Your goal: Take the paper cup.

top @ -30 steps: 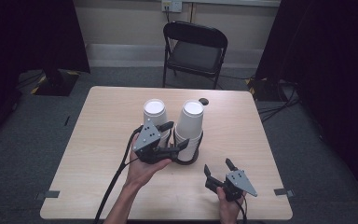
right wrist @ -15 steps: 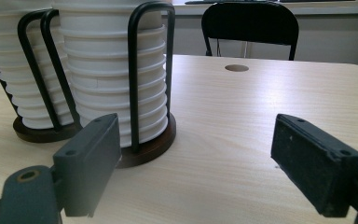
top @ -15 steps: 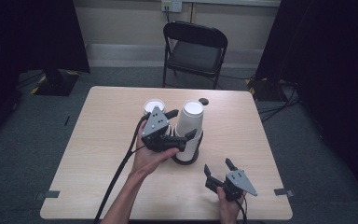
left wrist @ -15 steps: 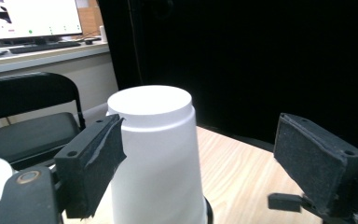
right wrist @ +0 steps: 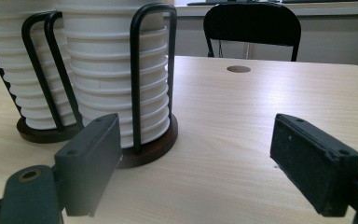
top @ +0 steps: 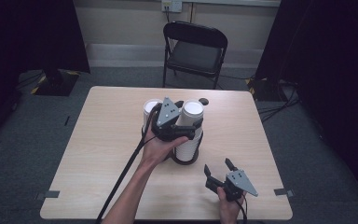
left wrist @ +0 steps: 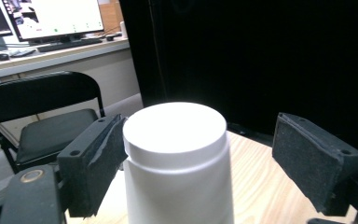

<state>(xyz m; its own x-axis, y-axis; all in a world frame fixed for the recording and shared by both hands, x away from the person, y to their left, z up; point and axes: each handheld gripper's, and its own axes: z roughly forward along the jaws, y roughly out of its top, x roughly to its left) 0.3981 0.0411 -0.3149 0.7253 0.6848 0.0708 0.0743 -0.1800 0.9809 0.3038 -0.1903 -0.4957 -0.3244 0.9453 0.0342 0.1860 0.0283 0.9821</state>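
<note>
Two stacks of white paper cups stand in black wire holders at the table's middle: the left stack (top: 150, 107) and the right stack (top: 189, 145). My left gripper (top: 192, 129) is around the upper part of the right stack. In the left gripper view its top cup (left wrist: 175, 135) sits between the jaws; one pad (left wrist: 93, 163) touches it and the other stands clear. These jaws have just been closing. My right gripper (top: 217, 166) rests open near the front right of the table, facing the nearer stack (right wrist: 107, 93), with nothing between its fingers.
A black folding chair (top: 193, 51) stands behind the table's far edge. A small round hole (top: 204, 101) marks the tabletop near the far side. The left gripper's cable (top: 121, 172) trails back along the forearm. Bare table (top: 98, 154) lies to the left and front.
My left gripper has risen and moved away from me to the top of the right stack, and its jaws have spread around the top cup. The right gripper has stayed put.
</note>
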